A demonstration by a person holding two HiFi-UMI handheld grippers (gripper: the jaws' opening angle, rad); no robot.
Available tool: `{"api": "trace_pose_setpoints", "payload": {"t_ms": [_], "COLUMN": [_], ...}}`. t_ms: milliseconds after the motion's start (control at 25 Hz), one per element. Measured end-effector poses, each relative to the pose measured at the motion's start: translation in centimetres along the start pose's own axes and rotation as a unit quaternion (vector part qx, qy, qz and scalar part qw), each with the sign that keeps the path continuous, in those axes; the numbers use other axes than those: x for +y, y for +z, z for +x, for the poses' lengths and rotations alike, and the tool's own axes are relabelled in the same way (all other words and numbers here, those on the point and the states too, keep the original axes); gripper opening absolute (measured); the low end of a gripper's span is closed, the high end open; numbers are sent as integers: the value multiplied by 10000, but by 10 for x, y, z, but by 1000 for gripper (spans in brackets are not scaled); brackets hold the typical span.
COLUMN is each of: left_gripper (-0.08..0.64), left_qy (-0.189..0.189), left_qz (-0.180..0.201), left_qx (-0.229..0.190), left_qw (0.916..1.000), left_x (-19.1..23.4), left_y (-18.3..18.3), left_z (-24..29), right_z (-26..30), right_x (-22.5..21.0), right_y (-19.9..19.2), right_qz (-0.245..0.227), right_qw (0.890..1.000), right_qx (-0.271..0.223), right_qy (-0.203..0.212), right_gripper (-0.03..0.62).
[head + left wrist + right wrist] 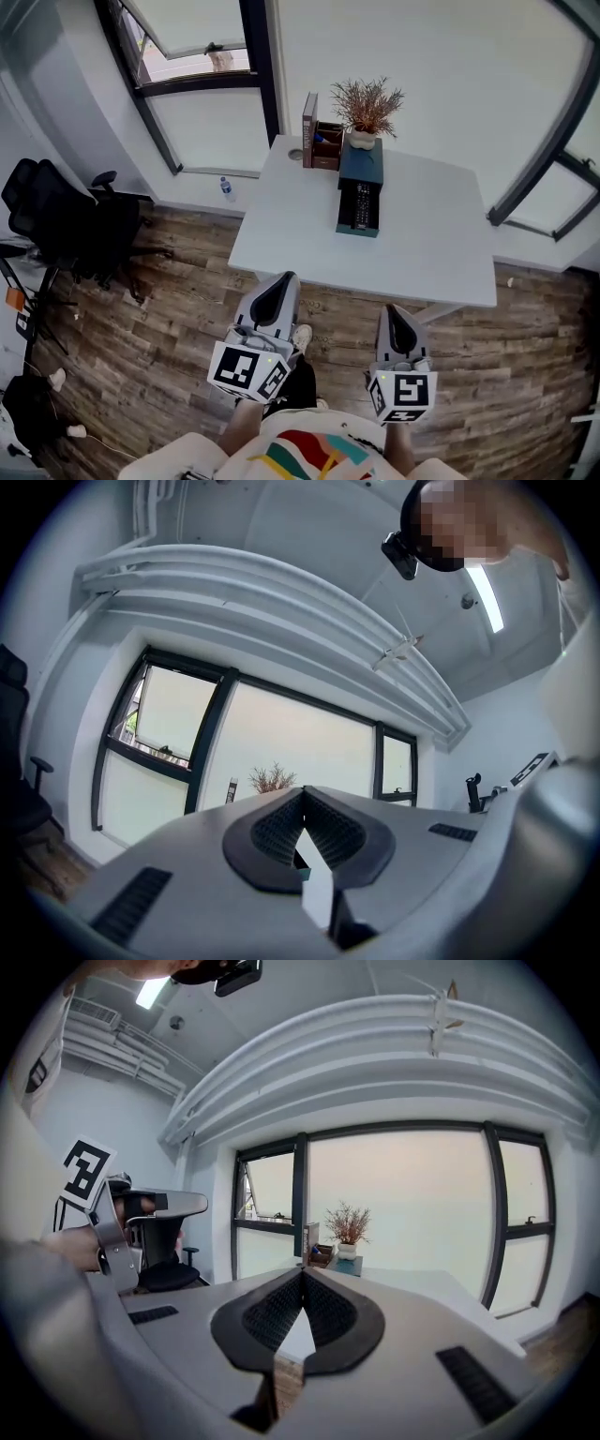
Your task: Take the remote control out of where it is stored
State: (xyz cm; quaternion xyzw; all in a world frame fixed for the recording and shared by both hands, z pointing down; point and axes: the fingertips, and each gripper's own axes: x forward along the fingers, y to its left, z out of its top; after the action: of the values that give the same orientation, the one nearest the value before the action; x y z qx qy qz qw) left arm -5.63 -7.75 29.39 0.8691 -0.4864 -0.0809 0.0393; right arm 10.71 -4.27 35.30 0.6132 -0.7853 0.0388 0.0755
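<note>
Low at the waist, the left hand-held gripper (284, 281) and right hand-held gripper (392, 312) are each pressed together, empty (carried for the walk-up, I judge), well apart from the remote control (361, 206) in its teal tray (358, 232) on the desk (427, 244).

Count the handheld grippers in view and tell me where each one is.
2. The left gripper hangs over the wood floor, just short of the white table; the right gripper is beside it, on its right. Both are shut and empty. None looks hidden.
</note>
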Motion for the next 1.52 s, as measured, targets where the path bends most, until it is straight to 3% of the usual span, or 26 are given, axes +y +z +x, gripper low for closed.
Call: {"api": "trace_pose_setpoints", "payload": {"t_ms": [200,600,800,1400,1440,1520], "left_gripper": [8,8,8,8,8,8], "left_qy": [-62,-529,-443,-285,-300,-335], "left_qz": [-137,-64,-212,57,68,47], "left_qx": [40,54,129,529,585,708], "left_qw": [9999,9986,9987,9982,9978,9969], "left_x": [58,124,162,171,171,172], "left_y": [3,19,13,-21,-27,-40], "left_z": [63,173,204,302,308,322], "right_z": [73,201,236,330,338,355], "right_x": [-2,-15,-9,-96,-101,-114], "right_y": [25,67,67,36,33,24], "right_qz": [31,-10,639,665,805,1057], "right_qw": [9999,9996,9979,9945,9934,9901], "right_qx": [-62,-24,37,720,696,674], "right_qy": [-81,-277,-44,-365,-427,-625], "right_gripper": [-11,-11,-11,-5,57,306]}}
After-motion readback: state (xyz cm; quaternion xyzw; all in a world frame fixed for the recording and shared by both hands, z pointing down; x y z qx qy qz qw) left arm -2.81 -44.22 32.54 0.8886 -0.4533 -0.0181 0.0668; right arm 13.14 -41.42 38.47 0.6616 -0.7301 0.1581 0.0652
